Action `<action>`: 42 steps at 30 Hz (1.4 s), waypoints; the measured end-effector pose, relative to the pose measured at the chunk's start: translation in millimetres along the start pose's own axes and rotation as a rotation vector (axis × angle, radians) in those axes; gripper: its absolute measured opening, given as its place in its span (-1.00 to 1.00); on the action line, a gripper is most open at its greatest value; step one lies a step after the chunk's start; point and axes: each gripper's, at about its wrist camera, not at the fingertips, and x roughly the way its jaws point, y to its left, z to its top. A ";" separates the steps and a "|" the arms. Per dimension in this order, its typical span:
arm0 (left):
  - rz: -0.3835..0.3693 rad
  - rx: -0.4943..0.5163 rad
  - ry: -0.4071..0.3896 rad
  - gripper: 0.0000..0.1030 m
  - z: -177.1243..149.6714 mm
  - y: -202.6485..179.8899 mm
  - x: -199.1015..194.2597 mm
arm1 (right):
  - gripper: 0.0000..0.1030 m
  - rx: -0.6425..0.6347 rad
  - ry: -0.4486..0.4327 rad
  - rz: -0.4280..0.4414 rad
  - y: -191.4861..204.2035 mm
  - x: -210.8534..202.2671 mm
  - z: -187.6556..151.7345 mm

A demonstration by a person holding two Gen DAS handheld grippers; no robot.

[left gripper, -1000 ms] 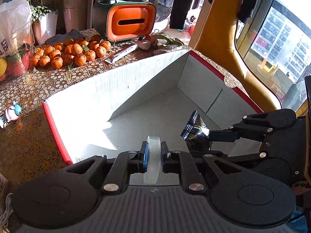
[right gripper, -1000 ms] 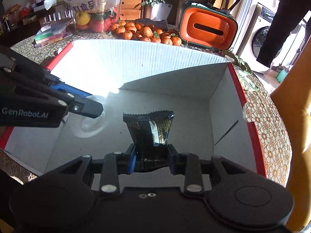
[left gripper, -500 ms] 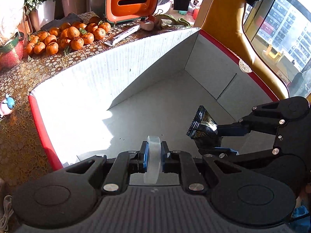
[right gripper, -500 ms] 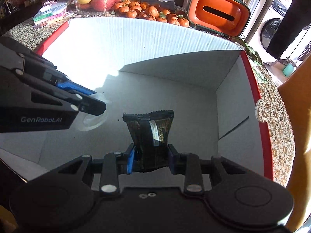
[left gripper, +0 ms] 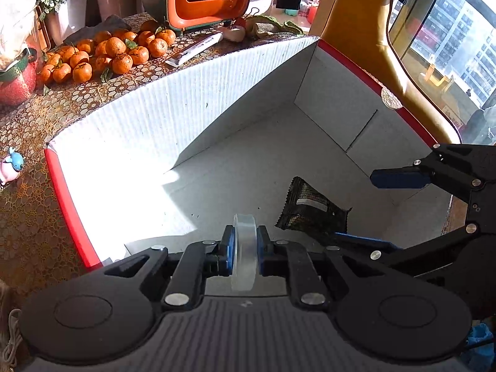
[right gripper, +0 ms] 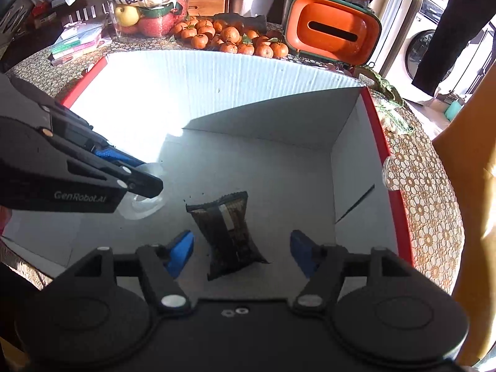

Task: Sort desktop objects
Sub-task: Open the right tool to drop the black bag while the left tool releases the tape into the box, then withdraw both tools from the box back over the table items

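Both grippers hang over a white cardboard box with red edges. My left gripper is shut on a clear roll of tape, held upright between its blue pads; the right wrist view shows the same tape at that gripper's tip. My right gripper has its jaws opening, wide apart. A dark snack packet lies loose between them, free of both pads, on or just above the box floor; the left wrist view shows the packet beside the right gripper's blue fingers.
Behind the box on the patterned tablecloth lie a heap of tangerines, an orange tissue box, a potted plant and a bag of fruit. A small whale toy sits left. A person stands far right.
My right gripper's jaws have spread apart and let go of the snack packet, which has dropped lower in the box. The left gripper stays shut on the tape roll.
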 end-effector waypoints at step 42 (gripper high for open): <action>0.115 -0.071 -0.401 0.42 -141.0 24.6 -219.9 | 0.78 0.159 -0.426 0.098 100.1 -180.3 -52.4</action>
